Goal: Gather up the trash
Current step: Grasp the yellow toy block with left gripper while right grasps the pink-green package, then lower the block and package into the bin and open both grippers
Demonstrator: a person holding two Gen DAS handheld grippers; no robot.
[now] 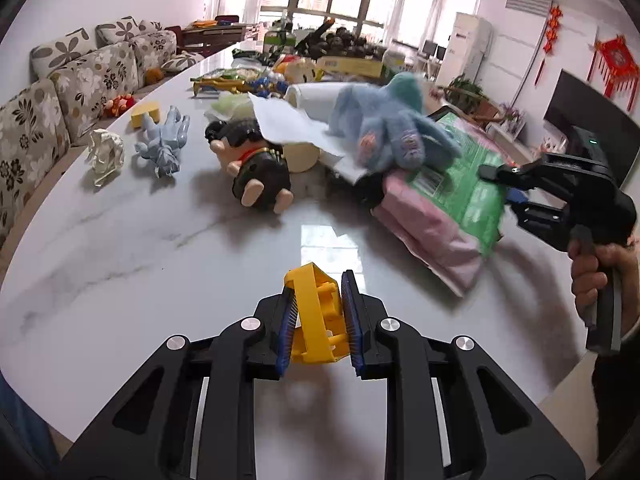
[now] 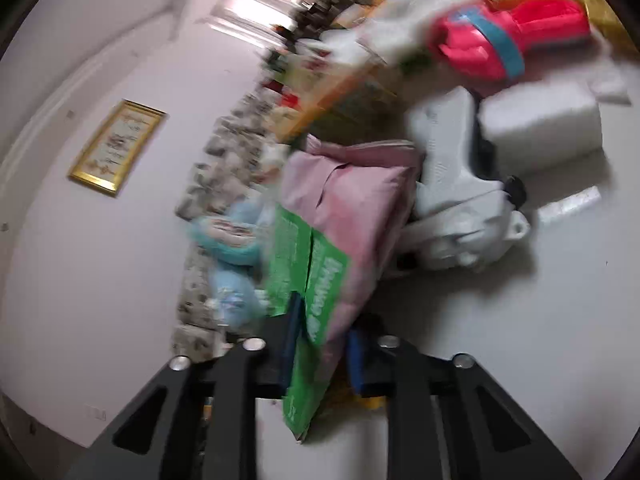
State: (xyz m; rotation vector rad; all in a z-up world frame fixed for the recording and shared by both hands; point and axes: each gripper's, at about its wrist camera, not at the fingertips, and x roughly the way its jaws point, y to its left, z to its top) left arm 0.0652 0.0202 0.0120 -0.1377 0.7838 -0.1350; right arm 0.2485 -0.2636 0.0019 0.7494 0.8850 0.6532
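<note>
White marbled worktop (image 1: 120,240), cluttered with toys. Pink-and-green plastic package (image 1: 448,200), lying at the right of the worktop with a blue plush toy (image 1: 384,128) on it: my right gripper (image 1: 505,191) is clamped on its green edge. Yellow plastic piece (image 1: 316,316), near the worktop's front edge: grasped between my left gripper's (image 1: 318,320) blue pads.

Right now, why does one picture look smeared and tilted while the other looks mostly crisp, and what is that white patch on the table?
Left wrist view: sharp on the yellow plastic piece, only the blue plush toy smeared; the white patch is window glare on the glossy marble-look table. Right wrist view: motion-blurred and tilted throughout, the pink and green plastic package soft; both views bend at the edges.
</note>
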